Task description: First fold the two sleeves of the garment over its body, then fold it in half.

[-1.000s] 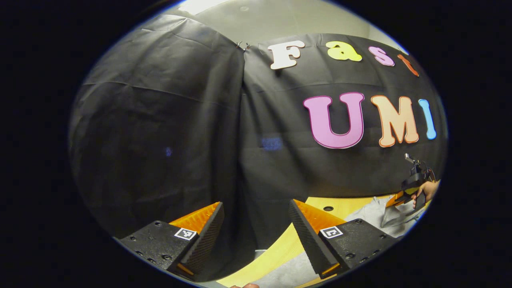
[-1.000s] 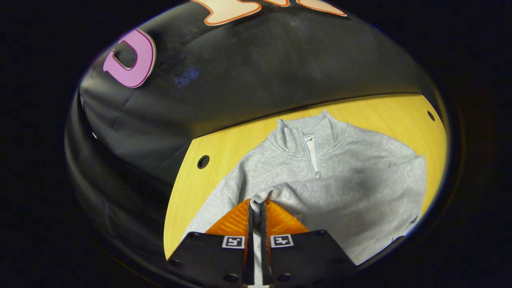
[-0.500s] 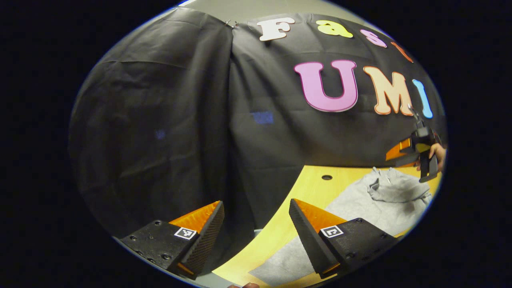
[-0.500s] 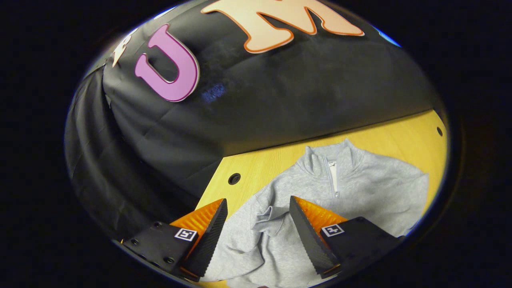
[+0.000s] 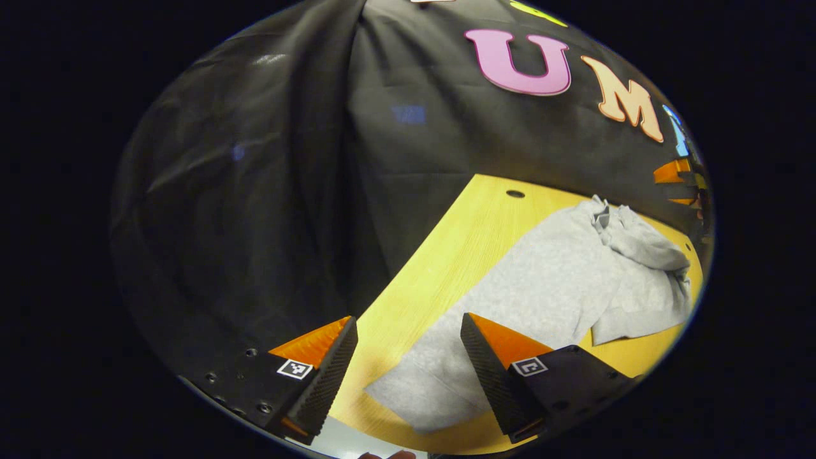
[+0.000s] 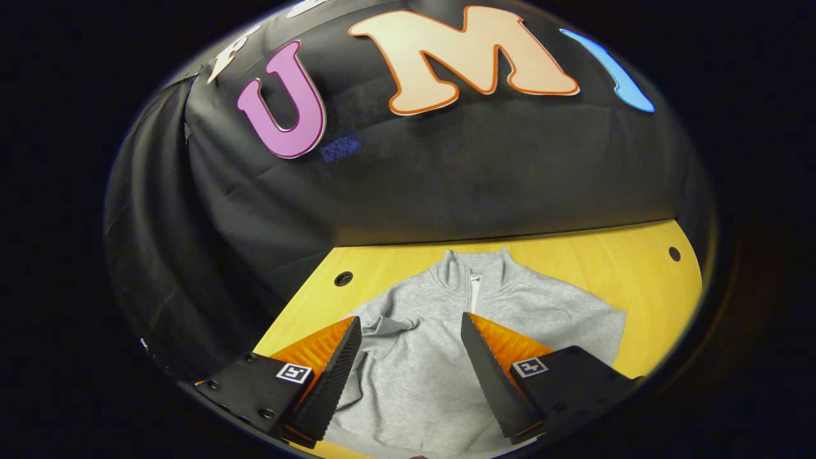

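One sleeve [image 6: 382, 328] looks folded over the sweatshirt [image 6: 433, 357] on the tabletop [image 6: 574, 255], so with both tongs wide and empty, the left tongs [image 5: 408, 363] should next take the outstretched sleeve [image 5: 440, 370].

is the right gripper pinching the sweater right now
No, in the right gripper view the right gripper is open, its fingers spread apart above the grey sweater.
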`<action>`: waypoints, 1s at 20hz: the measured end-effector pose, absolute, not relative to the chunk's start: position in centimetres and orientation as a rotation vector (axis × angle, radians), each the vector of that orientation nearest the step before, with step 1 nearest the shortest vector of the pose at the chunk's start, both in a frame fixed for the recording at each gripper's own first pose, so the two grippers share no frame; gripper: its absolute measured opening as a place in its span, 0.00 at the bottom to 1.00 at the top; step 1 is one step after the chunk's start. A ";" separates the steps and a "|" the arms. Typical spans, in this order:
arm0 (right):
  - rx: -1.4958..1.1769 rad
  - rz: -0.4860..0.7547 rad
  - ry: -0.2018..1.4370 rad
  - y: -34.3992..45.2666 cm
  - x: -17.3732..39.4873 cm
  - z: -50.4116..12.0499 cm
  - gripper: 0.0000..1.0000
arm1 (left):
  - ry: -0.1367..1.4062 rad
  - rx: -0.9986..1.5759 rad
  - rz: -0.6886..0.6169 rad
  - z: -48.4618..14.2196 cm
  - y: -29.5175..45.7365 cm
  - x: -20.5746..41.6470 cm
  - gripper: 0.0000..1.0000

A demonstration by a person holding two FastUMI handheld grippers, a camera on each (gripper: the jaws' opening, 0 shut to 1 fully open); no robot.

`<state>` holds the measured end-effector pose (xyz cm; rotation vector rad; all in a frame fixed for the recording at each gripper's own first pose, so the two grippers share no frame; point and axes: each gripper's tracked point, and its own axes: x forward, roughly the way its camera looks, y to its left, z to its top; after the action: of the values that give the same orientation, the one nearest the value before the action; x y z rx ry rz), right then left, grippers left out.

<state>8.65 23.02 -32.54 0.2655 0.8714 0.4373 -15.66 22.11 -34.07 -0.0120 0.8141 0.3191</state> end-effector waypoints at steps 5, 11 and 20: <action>0.252 0.361 0.847 17.2 9.4 -31.8 0.98 | 0.907 -0.038 0.290 -37.8 20.3 -17.0 0.97; 0.233 0.364 0.831 14.1 7.9 -31.1 0.98 | 0.944 -0.111 0.262 -38.5 18.4 -17.7 0.63; 0.158 0.368 0.777 9.4 5.8 -30.2 0.98 | 0.953 -0.101 0.215 -37.1 15.7 -14.9 0.00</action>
<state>5.76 9.43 -30.20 0.1585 0.7770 0.3684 -14.86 15.66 -37.08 -0.1014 0.9530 0.2149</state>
